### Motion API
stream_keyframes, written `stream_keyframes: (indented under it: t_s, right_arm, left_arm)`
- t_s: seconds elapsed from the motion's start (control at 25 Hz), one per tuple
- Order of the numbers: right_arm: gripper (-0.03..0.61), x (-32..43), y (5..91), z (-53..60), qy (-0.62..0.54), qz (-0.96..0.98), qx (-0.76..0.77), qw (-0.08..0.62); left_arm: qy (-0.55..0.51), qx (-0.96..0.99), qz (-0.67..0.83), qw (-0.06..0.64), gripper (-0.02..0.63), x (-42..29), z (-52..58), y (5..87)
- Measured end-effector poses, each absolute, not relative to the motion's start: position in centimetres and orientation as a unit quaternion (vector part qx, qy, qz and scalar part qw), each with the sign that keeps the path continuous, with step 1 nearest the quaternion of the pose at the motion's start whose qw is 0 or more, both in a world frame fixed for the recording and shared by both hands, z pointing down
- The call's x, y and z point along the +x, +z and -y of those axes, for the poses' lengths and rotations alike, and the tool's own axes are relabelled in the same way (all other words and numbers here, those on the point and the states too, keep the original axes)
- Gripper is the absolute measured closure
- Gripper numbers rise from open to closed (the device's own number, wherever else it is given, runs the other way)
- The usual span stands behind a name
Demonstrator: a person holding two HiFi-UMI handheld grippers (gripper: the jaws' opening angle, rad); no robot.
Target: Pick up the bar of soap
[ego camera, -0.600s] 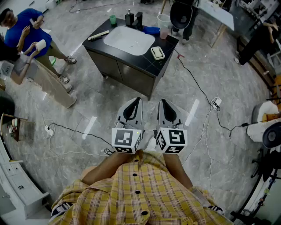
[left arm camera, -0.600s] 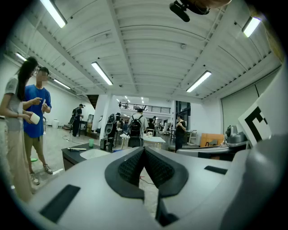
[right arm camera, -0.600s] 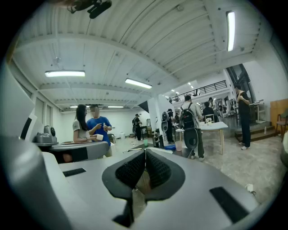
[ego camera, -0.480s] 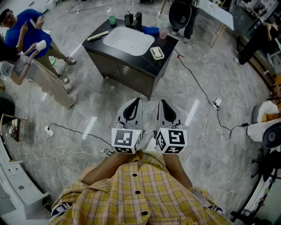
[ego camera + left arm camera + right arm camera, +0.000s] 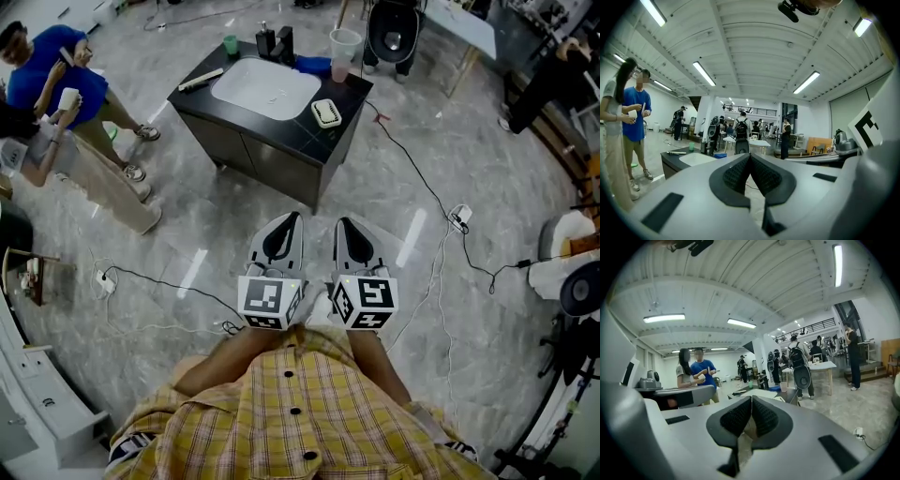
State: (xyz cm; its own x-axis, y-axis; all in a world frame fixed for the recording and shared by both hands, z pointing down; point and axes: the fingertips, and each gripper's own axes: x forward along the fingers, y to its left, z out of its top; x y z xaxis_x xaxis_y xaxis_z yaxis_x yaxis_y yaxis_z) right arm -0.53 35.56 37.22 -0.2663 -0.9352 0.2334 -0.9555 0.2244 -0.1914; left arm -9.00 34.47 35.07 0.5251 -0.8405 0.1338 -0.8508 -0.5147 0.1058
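**Approach stage, head view with both gripper views.** The grey marble floor (image 5: 450,169) fills most of the field. A black vanity cabinet (image 5: 253,155) stands on it, well apart from the operator, with a white basin (image 5: 265,89) set into its countertop. The left gripper (image 5: 292,216) and the right gripper (image 5: 342,222) are held side by side close to the operator's plaid shirt (image 5: 300,412) and pointed toward the cabinet. In each gripper view the ribbed pads are seen pressed together with nothing between them. A soap dish (image 5: 326,113) is placed at the countertop's right-hand edge, between the basin and that edge. The bar of soap (image 5: 327,111) lies in it, untouched. A clear cup (image 5: 343,47) is set at the far right corner, and a cable (image 5: 422,187) trails over the floor beside the cabinet.

The step in hand is judged to be the walk-up, with nothing of the pick done. For a clean pick, the cable is best stepped around. The working jaws should be opened wide before the reach and lowered from above. They should then be closed across the bar's narrow sides only, so that the dish rim is not caught. A gentle, square squeeze is advised, since soap is likely to be slippery.
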Motion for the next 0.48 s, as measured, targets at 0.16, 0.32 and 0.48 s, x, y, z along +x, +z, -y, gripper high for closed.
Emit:
stream_keyframes:
  t_s: [0.16, 0.32, 0.48]
  right_arm:
    - [0.555, 2.0, 37.4, -35.0, 0.148, 0.782, 0.604, 0.040]
    - [0.557, 5.0, 38.0, -34.0, 0.153, 0.779, 0.606, 0.045]
    - [0.557, 7.4, 38.9, -33.0, 0.166, 0.781, 0.601, 0.039]
  left_arm:
    - [0.036, 0.866, 0.491, 0.084, 0.603, -6.6, -33.9, 35.5]
    - [0.042, 0.859, 0.503, 0.084, 0.603, -4.4, -32.9, 36.0]
    - [0.060, 0.848, 0.518, 0.090, 0.603, -3.0, -32.5, 37.4]
